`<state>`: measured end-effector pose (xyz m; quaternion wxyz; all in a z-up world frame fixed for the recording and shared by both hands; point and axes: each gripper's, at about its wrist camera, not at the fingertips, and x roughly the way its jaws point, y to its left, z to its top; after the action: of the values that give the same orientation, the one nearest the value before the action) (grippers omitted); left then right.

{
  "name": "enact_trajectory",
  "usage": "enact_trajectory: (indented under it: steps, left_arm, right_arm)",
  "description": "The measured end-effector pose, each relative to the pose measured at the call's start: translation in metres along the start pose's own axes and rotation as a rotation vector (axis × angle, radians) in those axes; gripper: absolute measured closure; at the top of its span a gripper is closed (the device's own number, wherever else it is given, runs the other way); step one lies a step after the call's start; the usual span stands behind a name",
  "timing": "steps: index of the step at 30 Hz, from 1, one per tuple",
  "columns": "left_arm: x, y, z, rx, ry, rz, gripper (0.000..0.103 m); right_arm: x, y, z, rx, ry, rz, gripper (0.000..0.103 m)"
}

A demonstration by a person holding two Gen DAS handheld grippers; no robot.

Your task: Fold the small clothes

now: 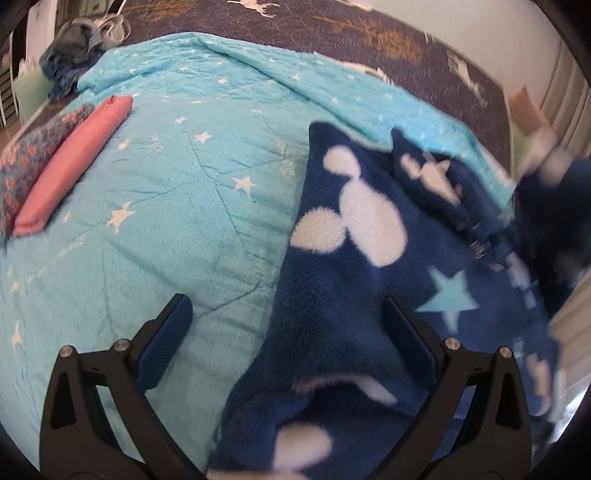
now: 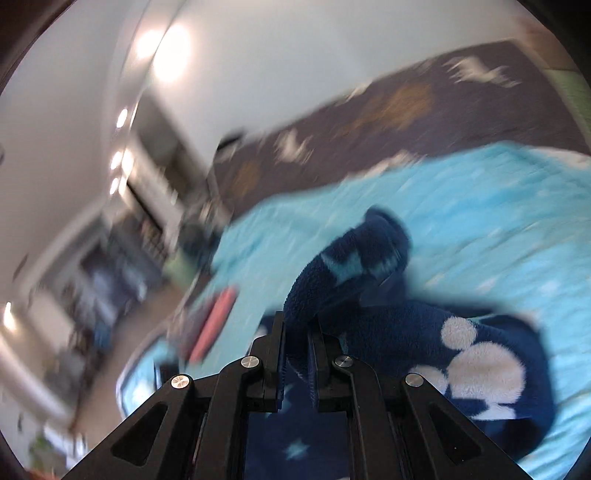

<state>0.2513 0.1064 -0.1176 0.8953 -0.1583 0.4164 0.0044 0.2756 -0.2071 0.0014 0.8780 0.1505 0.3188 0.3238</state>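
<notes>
A dark blue fleece garment (image 1: pixel 332 295), printed with white mouse-head shapes and pale blue stars, is spread over the right part of a turquoise quilt (image 1: pixel 166 192) dotted with white stars. In the left wrist view the left gripper (image 1: pixel 288 328) is seen with its jaws spread wide; the right-hand finger is pressed against or just over the fleece, while the left-hand finger is held above bare quilt, and nothing is pinched between them. The near edge of the garment is bunched up between and below the two fingers.

In the right wrist view — heavily blurred — the right gripper (image 2: pixel 297 328) is seen with its jaws drawn close together on a fold of the same garment (image 2: pixel 461 354). A rolled-looking part of the fleece is lifted above the fingertips, and the rest is trailed down onto the quilt (image 2: pixel 480 221) to the right. In the left wrist view, the far right side of the garment is blurred, so the grip cannot be made out from there.

At the left edge of the quilt a folded pink cloth (image 1: pixel 74 166) is laid — just beside it, on its outer side, a folded patterned cloth (image 1: pixel 33 155) in blue and red. A heap of grey-blue clothes (image 1: pixel 74 48) is seen at the far left corner. Beyond the quilt a dark brown bedcover (image 1: pixel 369 33) with white animal figures is visible.
</notes>
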Motion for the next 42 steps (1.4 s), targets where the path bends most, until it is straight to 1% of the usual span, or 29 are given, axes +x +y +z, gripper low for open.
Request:
enact_trajectory:
  steps: [2,3,5,7,8,10,11,12,13,14,16,18,20,21,22,23,24,25,26,27,29,31,33,35,37,39,40,41,42]
  left_arm:
    - [-0.017,0.005,0.001,-0.036,-0.018,-0.075,0.002]
    - [-0.023,0.005,0.001,-0.041,-0.023,-0.095,0.001]
    - [-0.035,0.003,0.000,-0.030,-0.032,-0.122,0.001]
    - [-0.045,-0.003,-0.001,0.007,-0.034,-0.145,0.001]
    - [-0.048,-0.007,-0.002,0.026,-0.036,-0.158,0.001]
    - [-0.053,-0.016,-0.003,0.060,-0.029,-0.188,0.001]
    - [-0.053,-0.022,-0.003,0.073,-0.020,-0.206,0.001]
    - [-0.054,-0.028,-0.004,0.084,-0.006,-0.233,0.001]
    - [-0.053,-0.034,-0.004,0.094,0.013,-0.261,0.001]
    - [-0.050,-0.040,-0.006,0.104,0.035,-0.283,0.001]
    - [-0.043,-0.050,-0.009,0.126,0.075,-0.296,0.001]
    - [-0.033,-0.061,-0.014,0.155,0.117,-0.279,0.001]
    - [-0.022,-0.069,-0.017,0.172,0.157,-0.254,0.002]
    - [-0.015,-0.072,-0.017,0.172,0.180,-0.257,0.002]
    - [-0.010,-0.073,-0.017,0.164,0.198,-0.264,0.011]
    - [-0.005,-0.074,-0.016,0.147,0.215,-0.265,0.032]
    - [-0.003,-0.074,-0.014,0.129,0.230,-0.252,0.045]
    - [-0.004,-0.074,-0.015,0.120,0.237,-0.251,0.064]
    - [-0.007,-0.075,-0.013,0.118,0.235,-0.261,0.068]
    - [-0.015,-0.077,-0.012,0.129,0.216,-0.261,0.069]
    - [-0.028,-0.081,-0.009,0.164,0.189,-0.243,0.069]
    - [-0.038,-0.080,-0.008,0.175,0.195,-0.235,0.067]
    - [-0.045,-0.076,-0.008,0.167,0.197,-0.216,0.062]
    - [-0.057,-0.068,-0.010,0.163,0.173,-0.180,0.046]
    - [-0.071,-0.062,-0.011,0.177,0.122,-0.150,0.042]
    - [-0.081,-0.061,-0.006,0.196,0.090,-0.160,0.039]
    - [-0.083,-0.061,-0.003,0.203,0.082,-0.171,0.036]
    - [-0.082,-0.064,0.002,0.209,0.076,-0.179,0.034]
    - [-0.077,-0.067,0.005,0.211,0.076,-0.183,0.033]
  right_arm:
    - [0.037,0.020,-0.029,-0.044,0.109,-0.006,0.094]
    - [0.053,0.027,-0.043,-0.082,0.165,-0.021,0.091]
    - [0.080,0.038,-0.076,-0.171,0.276,-0.082,0.091]
    - [0.094,0.044,-0.101,-0.228,0.382,-0.118,0.083]
    - [0.092,0.046,-0.111,-0.243,0.404,-0.113,0.080]
    - [0.076,0.054,-0.123,-0.283,0.387,-0.100,0.066]
    - [0.067,0.054,-0.123,-0.290,0.376,-0.092,0.061]
    - [0.054,0.053,-0.123,-0.284,0.358,-0.084,0.053]
    - [0.045,0.058,-0.125,-0.275,0.338,-0.081,0.048]
    - [0.034,0.055,-0.124,-0.262,0.318,-0.083,0.047]
    - [0.015,0.048,-0.123,-0.233,0.280,-0.115,0.046]
    - [-0.001,0.039,-0.114,-0.192,0.235,-0.177,0.046]
    - [-0.018,0.022,-0.110,-0.141,0.189,-0.264,0.045]
    - [-0.029,0.009,-0.109,-0.114,0.164,-0.323,0.045]
    - [-0.035,0.001,-0.109,-0.097,0.150,-0.361,0.044]
    - [-0.043,-0.012,-0.108,-0.070,0.129,-0.430,0.044]
    - [-0.049,-0.025,-0.108,-0.042,0.110,-0.508,0.044]
    - [-0.053,-0.038,-0.107,-0.012,0.098,-0.563,0.044]
    - [-0.058,-0.049,-0.107,0.022,0.086,-0.599,0.044]
    - [-0.063,-0.060,-0.108,0.054,0.079,-0.617,0.044]
    - [-0.069,-0.078,-0.109,0.125,0.072,-0.610,0.044]
    - [-0.071,-0.091,-0.111,0.168,0.072,-0.603,0.044]
    - [-0.069,-0.096,-0.112,0.186,0.069,-0.593,0.044]
    - [-0.070,-0.096,-0.115,0.190,0.067,-0.569,0.044]
    - [-0.068,-0.094,-0.117,0.181,0.067,-0.552,0.044]
    - [-0.060,-0.093,-0.118,0.176,0.070,-0.542,0.044]
    - [-0.061,-0.093,-0.119,0.177,0.072,-0.534,0.044]
    - [-0.059,-0.094,-0.120,0.179,0.073,-0.529,0.044]
    - [-0.057,-0.095,-0.120,0.185,0.075,-0.525,0.044]
